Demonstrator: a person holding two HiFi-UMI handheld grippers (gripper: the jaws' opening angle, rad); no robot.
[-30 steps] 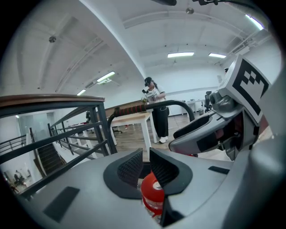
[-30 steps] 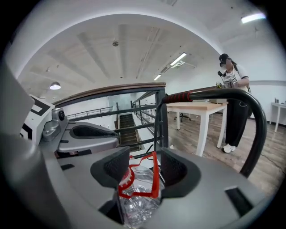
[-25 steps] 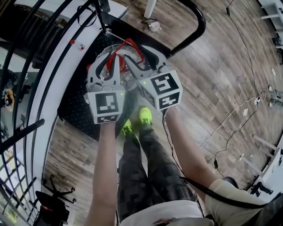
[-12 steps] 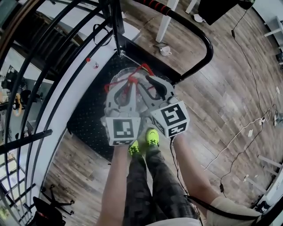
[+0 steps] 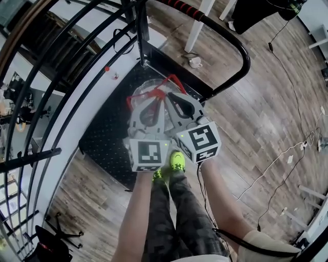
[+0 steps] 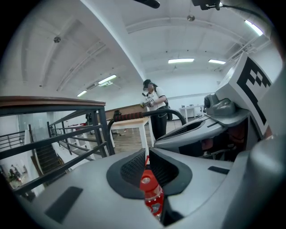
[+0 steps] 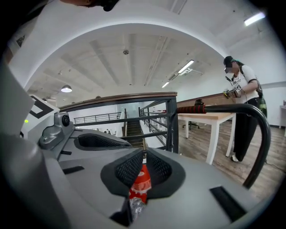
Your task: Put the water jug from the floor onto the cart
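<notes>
The water jug (image 5: 137,94) was clear, its handle (image 5: 173,80) red. The cart (image 5: 102,138) had a black deck with a fine dotted pattern, a black bar (image 5: 241,56) and a red-and-black striped grip (image 5: 182,7). The 2 shoes (image 5: 177,161) were neon yellow-green, the trousers (image 5: 189,215) dark grey camouflage, the floor (image 5: 256,117) brown wood planks.

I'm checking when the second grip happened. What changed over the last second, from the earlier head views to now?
The right gripper has just been closing its jaws and now pinches the red handle of the water jug. The left gripper stayed clamped on that same handle, and the jug stayed over the black deck of the cart.
</notes>
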